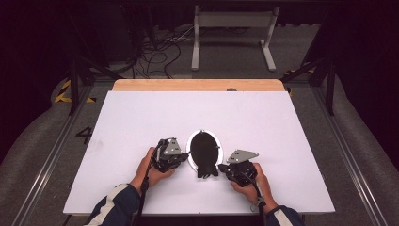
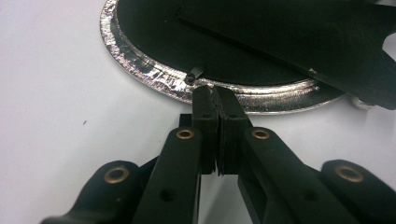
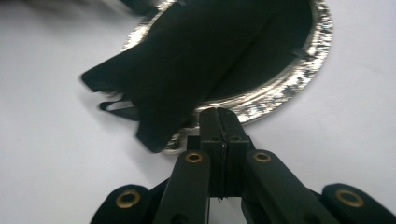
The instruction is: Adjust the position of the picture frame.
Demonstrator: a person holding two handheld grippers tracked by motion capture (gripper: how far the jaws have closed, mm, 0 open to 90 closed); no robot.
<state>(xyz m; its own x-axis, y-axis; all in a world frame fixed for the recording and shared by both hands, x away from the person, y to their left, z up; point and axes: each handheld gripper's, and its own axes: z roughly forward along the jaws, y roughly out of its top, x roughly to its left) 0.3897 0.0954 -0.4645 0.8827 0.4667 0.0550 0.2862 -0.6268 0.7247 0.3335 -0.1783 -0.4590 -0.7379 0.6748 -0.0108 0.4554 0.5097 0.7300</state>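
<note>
Near the front middle of the white surface (image 1: 141, 122) lies an oval silver-rimmed plate (image 1: 190, 149) with a black inside, and a black cloth-like piece (image 1: 205, 169) spills over its near end. Left gripper (image 1: 181, 157) sits just left of the plate; in the left gripper view its fingers (image 2: 205, 112) are pressed together, tips at the foil rim (image 2: 154, 77), whether they pinch it cannot be told. Right gripper (image 1: 225, 168) sits just right of the plate, fingers (image 3: 211, 128) together at the rim (image 3: 280, 88), nothing seen between them. No brand or label readable on plate or grippers; a "4" (image 1: 84, 135) is marked on the floor left of the surface.
</note>
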